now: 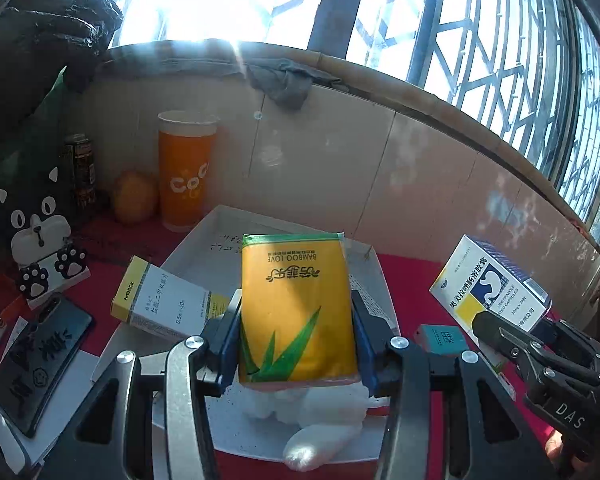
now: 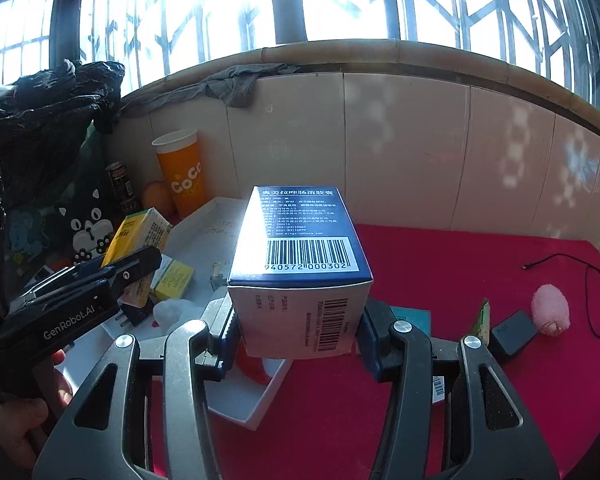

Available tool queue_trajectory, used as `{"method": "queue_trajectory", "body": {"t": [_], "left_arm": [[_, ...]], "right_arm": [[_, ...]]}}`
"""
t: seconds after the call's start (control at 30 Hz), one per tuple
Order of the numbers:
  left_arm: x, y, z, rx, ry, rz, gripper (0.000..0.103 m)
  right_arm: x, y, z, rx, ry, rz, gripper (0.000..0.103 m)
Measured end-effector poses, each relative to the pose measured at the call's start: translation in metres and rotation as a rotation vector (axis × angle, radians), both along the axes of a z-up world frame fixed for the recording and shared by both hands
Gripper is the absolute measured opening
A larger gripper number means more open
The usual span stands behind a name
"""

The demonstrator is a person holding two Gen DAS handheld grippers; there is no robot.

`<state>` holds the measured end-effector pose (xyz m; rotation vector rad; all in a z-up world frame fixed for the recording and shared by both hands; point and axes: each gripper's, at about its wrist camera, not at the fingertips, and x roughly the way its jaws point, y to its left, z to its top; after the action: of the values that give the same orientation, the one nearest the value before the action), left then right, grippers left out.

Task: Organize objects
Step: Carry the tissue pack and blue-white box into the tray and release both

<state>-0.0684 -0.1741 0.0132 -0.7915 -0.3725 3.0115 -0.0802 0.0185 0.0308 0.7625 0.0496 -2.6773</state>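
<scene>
My left gripper [image 1: 296, 332] is shut on a yellow Bamboo Love tissue pack [image 1: 296, 304] and holds it above the white tray [image 1: 204, 240]. My right gripper [image 2: 296, 328] is shut on a blue and white medicine box [image 2: 300, 264], held above the tray's right edge [image 2: 260, 404]. That box also shows in the left wrist view [image 1: 488, 284], to the right of the tray. A white and yellow Merck box [image 1: 160, 304] leans on the tray's left rim. White cotton wads [image 1: 320, 420] lie in the tray under the tissue pack.
An orange CoCo cup [image 1: 186, 172], an orange fruit [image 1: 134, 196], a dark can [image 1: 80, 168] and a cat figure [image 1: 40, 240] stand at the back left. A phone [image 1: 36, 364] lies left. A teal box [image 1: 440, 338], pink plush [image 2: 550, 314], black charger [image 2: 512, 336] and cable [image 2: 596, 288] lie on the red cloth.
</scene>
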Motion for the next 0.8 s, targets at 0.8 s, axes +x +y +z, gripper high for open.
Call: {"method": "queue_trajectory", "body": {"t": [0.8], "left_arm": [[-0.075, -0.047, 0.002, -0.071, -0.097, 0.071, 0.08]], "right_arm": [[-0.086, -0.092, -0.028, 0.006, -0.112, 0.07, 0.062]]}}
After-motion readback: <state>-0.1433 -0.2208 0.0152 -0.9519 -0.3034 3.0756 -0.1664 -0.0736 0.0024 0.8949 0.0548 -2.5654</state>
